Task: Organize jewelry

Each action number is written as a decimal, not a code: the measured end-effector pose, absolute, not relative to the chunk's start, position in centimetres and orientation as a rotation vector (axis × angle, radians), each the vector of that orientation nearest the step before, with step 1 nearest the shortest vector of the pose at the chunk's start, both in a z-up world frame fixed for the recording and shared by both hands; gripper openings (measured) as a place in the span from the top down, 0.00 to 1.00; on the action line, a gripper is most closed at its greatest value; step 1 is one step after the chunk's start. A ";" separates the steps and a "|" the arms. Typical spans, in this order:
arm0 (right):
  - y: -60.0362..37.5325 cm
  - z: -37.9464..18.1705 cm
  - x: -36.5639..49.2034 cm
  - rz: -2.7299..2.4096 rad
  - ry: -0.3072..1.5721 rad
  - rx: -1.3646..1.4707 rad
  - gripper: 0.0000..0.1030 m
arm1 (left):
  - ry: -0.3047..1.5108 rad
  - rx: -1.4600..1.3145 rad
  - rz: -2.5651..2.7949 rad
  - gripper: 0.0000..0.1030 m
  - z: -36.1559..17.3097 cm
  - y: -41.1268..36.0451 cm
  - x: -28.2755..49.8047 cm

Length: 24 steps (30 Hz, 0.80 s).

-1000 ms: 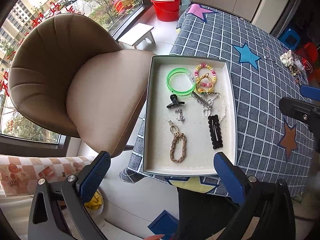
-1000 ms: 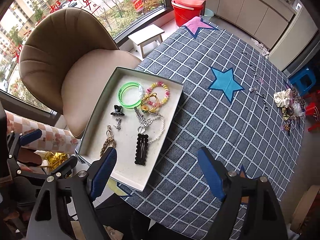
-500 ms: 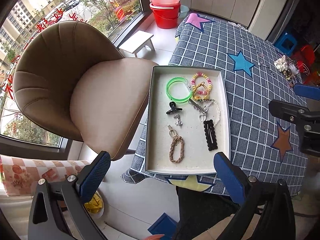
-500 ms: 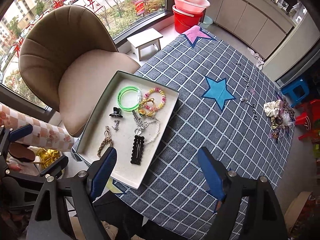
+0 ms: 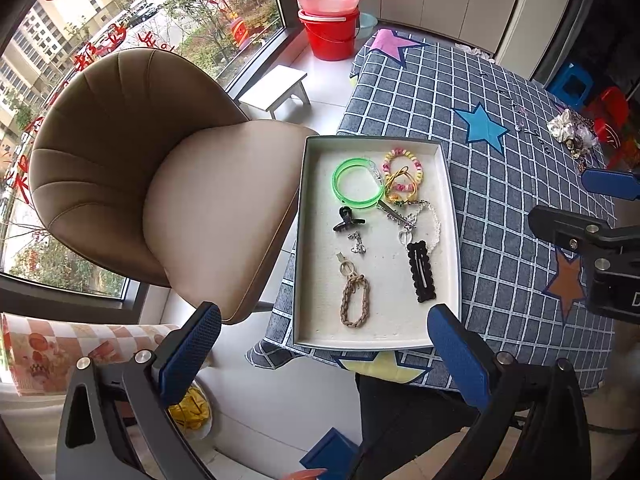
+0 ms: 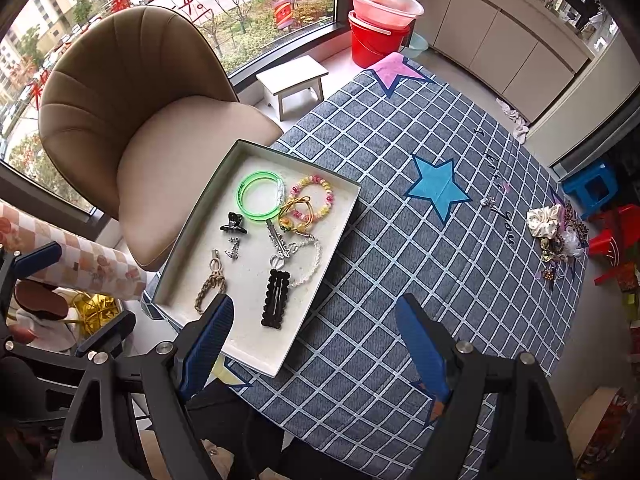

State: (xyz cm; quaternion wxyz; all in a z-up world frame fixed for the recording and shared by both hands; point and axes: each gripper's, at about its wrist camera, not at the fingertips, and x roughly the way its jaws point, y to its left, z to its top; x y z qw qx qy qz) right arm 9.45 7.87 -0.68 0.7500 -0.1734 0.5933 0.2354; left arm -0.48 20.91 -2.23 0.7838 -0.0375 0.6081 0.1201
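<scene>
A shallow white rectangular cardboard tray (image 5: 376,346) lay at the near edge of the counter (image 6: 400,240), which was covered in a grey-blue checked cloth with star patches, and one end of the tray hung past that edge. In the tray were a green translucent bangle (image 5: 354,184), a pastel beaded bracelet (image 5: 404,160), a small black claw clip (image 5: 347,220), a tan braided cord bracelet (image 5: 355,300) and a black scalloped snap hair clip (image 5: 421,266), each lying apart or just touching its neighbour. A padded tan shell-backed chair (image 5: 160,184) stood tight against the tray's left side. A loose heap of scrunchies and jewelry (image 6: 556,236) sat at the far right edge of the counter, well apart from the tray, with bare cloth between. The left claw (image 5: 320,356) hung over the tray's near end, fingers wide apart and empty. The right claw (image 6: 316,344) was likewise spread, holding nothing, over the tray's corner. Beyond were a white stool (image 6: 294,80), red bucket (image 6: 372,40) and window
</scene>
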 end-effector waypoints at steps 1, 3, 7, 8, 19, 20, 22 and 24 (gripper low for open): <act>7.9 -0.7 9.5 0.512 1.295 -0.378 0.17 | 1.312 -0.080 0.259 0.00 -2.3 20.9 -0.5; 7.9 -0.7 9.5 0.513 1.295 -0.379 0.17 | 1.313 -0.079 0.259 0.00 -2.3 20.9 -0.5; 7.9 -0.7 9.5 0.510 1.298 -0.376 0.17 | 1.313 -0.078 0.262 0.00 -2.3 20.9 -0.6; 7.9 -0.7 9.5 0.509 1.297 -0.376 0.17 | 1.313 -0.078 0.263 0.00 -2.3 20.9 -0.6; 8.0 -0.7 9.5 0.507 1.300 -0.372 0.17 | 1.315 -0.078 0.266 0.00 -2.4 20.8 -0.6; 8.0 -0.8 9.4 0.508 1.298 -0.374 0.17 | 1.314 -0.078 0.265 0.00 -2.4 20.8 -0.6; 8.0 -0.8 9.4 0.508 1.298 -0.374 0.17 | 1.314 -0.077 0.265 0.00 -2.4 20.8 -0.6; 8.1 -0.8 9.4 0.508 1.299 -0.373 0.17 | 1.314 -0.077 0.265 0.00 -2.4 20.8 -0.6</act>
